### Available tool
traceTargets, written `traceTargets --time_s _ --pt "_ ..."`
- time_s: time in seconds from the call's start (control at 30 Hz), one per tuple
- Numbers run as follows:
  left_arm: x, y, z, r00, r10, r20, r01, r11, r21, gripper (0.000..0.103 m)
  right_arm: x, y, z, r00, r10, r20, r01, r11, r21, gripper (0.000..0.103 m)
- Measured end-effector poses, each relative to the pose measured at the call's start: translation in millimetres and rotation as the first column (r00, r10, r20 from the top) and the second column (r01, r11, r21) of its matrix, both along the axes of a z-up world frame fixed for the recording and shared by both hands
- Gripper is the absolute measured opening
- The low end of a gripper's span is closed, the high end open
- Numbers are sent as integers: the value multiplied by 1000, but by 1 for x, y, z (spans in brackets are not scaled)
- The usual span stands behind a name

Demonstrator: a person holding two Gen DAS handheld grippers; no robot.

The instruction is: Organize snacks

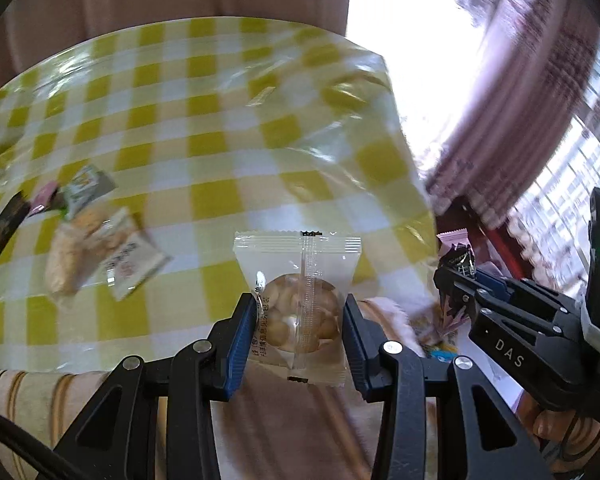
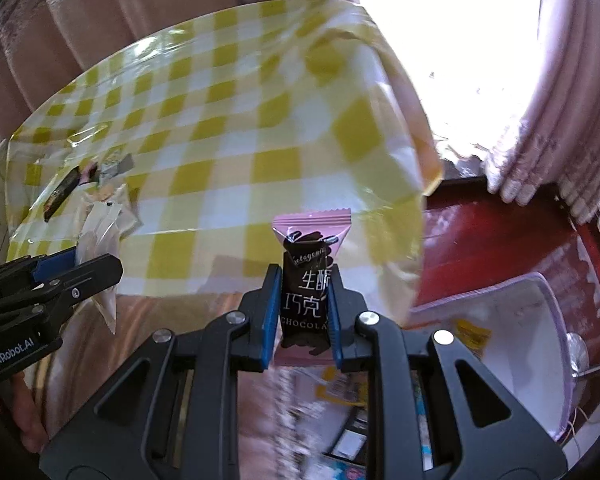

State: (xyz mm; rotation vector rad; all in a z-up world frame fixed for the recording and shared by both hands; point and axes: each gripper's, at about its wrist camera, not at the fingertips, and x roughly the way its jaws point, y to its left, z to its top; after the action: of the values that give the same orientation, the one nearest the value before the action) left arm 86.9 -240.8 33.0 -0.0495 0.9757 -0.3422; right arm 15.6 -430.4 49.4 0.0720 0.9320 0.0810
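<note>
Yellow-check cloth (image 1: 204, 128) behind; clear cookie pkt (image 1: 298, 300), pink choc pkt (image 2: 309, 280).

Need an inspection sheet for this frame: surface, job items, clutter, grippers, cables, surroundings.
Surface: table under glossy yellow-and-white checked plastic cloth.
Job's things: clear-wrapped round biscuit packet; pink-and-brown chocolate wrapper; loose snack packets at the cloth's left.
Clutter: white tray with a lilac rim at lower right, a yellow packet inside.
Grippers: left gripper shut on the biscuit packet; right gripper shut on the chocolate wrapper; both off the table.
Cables: dark cable at the lower left edge.
Surroundings: pink curtain, bright window, red floor.
</note>
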Motion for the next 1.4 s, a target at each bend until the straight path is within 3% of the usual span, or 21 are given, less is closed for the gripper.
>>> traceTargets --time_s 0.43,0.83,0.9,0.97,1.03,1.4 --pt "-25 -89 -5 974 -227 -16 227 974 11 43 -34 -73 -5 988 -147 -46 143 986 -79 25" --pt "-51 -137 -12 921 -386 -47 387 922 -1 45 -62 -121 -22 958 -263 -116 246 959 -141 26" --pt "-53 -141 -12 917 -397 -44 397 917 15 49 -64 -126 -26 952 -276 -132 256 955 -150 29" --pt "-54 -142 -12 916 -398 -39 399 916 22 59 -65 -129 -27 945 -294 -141 272 949 -161 51" --pt "-54 -141 -11 921 -389 -33 390 920 28 61 -66 -130 -26 942 -306 -136 283 944 -169 65" --pt "-48 -121 -8 950 -311 -14 311 948 72 62 -58 -112 -17 955 -273 -120 250 952 -175 66"
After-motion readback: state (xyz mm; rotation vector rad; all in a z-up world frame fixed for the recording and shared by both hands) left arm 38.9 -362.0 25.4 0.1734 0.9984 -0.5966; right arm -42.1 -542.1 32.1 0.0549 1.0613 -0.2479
